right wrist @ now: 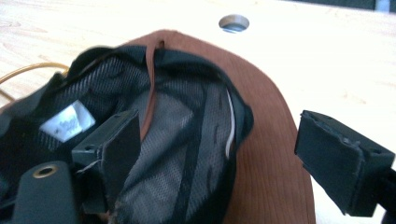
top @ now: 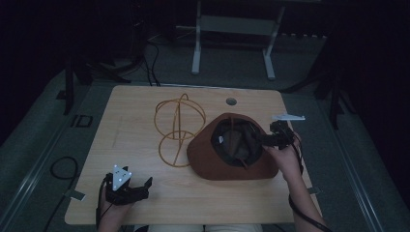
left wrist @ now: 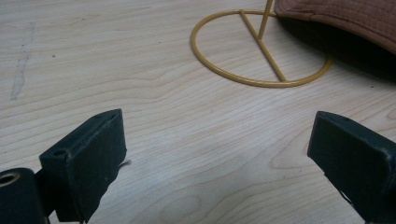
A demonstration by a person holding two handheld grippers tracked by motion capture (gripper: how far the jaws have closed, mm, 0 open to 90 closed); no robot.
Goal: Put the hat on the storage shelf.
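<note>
- One brown hat [top: 232, 154] lies crown-down on our table [top: 140, 116], its brim touching the wire stand [top: 176, 128]
- Right gripper [right wrist: 219, 154] gapes wide, one jaw inside the hat, one outside, gripping nothing
- Left gripper [left wrist: 217, 158], well apart from the hat, wide open, empty

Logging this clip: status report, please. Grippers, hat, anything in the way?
Right gripper open, jaws straddling the upturned brown hat rim. Left gripper open, idle, near table edge. Wire hat stand beside the hat, brim over its base ring.
</note>
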